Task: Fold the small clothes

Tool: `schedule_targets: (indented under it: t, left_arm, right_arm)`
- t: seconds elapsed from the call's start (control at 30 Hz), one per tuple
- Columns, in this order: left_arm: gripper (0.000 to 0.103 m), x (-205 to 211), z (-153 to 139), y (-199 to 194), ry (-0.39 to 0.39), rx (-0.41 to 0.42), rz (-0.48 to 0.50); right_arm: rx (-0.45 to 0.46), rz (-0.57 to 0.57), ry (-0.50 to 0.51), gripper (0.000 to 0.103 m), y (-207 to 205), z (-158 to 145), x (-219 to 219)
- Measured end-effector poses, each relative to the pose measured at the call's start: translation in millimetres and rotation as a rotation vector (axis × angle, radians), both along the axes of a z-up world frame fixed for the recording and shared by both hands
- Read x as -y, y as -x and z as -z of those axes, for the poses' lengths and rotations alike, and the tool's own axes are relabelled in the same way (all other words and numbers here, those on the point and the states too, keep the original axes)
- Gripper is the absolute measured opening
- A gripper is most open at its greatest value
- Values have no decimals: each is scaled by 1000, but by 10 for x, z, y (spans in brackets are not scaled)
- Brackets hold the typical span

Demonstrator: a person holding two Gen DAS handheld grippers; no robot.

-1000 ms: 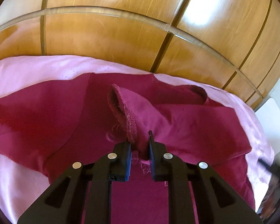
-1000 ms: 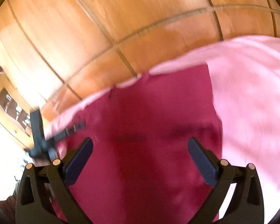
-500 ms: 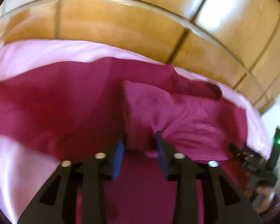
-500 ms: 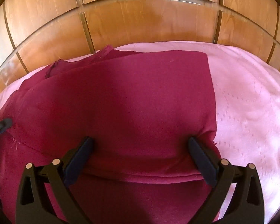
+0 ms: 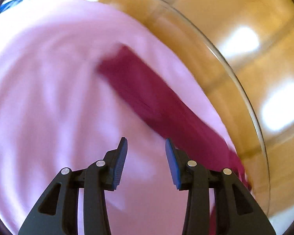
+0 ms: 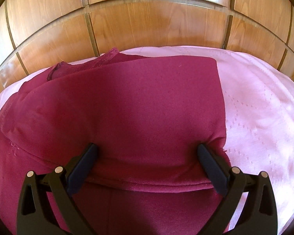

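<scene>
A dark red garment (image 6: 127, 107) lies on the pink sheet (image 6: 264, 117), its upper layer folded over toward me with a fold edge near the fingers. My right gripper (image 6: 146, 148) is wide open, its fingertips (image 6: 202, 150) resting on the folded layer near its right edge. In the left wrist view, which is blurred by motion, the garment (image 5: 156, 98) runs as a diagonal red band to the upper right. My left gripper (image 5: 146, 145) is open and empty above the pink sheet (image 5: 49, 98), beside the garment.
A wooden panelled headboard or wall (image 6: 147, 23) stands right behind the bed, and it also shows in the left wrist view (image 5: 245, 39). The pink sheet extends to the right of the garment.
My left gripper has let go of the garment's edge, opened, and swung away left over the pink sheet. My right gripper has settled open onto the folded layer and stays there.
</scene>
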State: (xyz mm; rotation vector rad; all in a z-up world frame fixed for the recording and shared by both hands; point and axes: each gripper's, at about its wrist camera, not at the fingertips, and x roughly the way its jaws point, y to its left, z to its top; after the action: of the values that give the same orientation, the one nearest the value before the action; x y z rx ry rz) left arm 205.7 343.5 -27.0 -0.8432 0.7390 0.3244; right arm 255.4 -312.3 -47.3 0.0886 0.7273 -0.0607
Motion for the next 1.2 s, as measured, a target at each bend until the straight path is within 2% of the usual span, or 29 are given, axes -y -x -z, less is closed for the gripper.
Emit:
schedule_targets:
  t: [0.07, 0.2, 0.5, 0.53, 0.57, 0.67, 0.73, 0.83, 0.93, 1.0, 1.13, 1.2]
  left_arm:
    - [39, -296, 28, 31, 46, 17, -47]
    - [39, -622, 77, -90, 80, 6, -87]
    - [38, -697, 216, -602, 55, -66, -92]
    - [27, -704, 233, -634, 40, -80, -99]
    - [10, -706, 238, -678, 23, -96, -103]
    - [6, -655, 139, -702, -6, -96, -108]
    - [6, -506, -49, -703, -16, -39, -74]
    - [6, -158, -384, -728, -6, 73, 28]
    - [6, 491, -787, -803, -36, 190, 190]
    - [6, 932, -936, -860, -41, 241, 296]
    - [6, 2007, -984, -976, -53, 278, 525]
    - [6, 2589, -835, -1053, -75, 243, 627]
  right_arm:
    - [0, 2, 4, 101, 0, 5, -5]
    - [1, 3, 6, 101, 2, 15, -4]
    - [3, 2, 4, 101, -1, 9, 10]
    - [3, 2, 4, 101, -2, 8, 8]
    - [3, 2, 4, 101, -3, 6, 9]
    - [3, 2, 4, 101, -2, 7, 11]
    - [4, 3, 6, 101, -3, 7, 10]
    - [5, 5, 8, 101, 0, 9, 5]
    - [5, 4, 8, 101, 1, 10, 6]
    - [5, 4, 8, 101, 2, 10, 6]
    - [5, 4, 7, 101, 3, 9, 8]
    - [6, 4, 6, 101, 1, 8, 7]
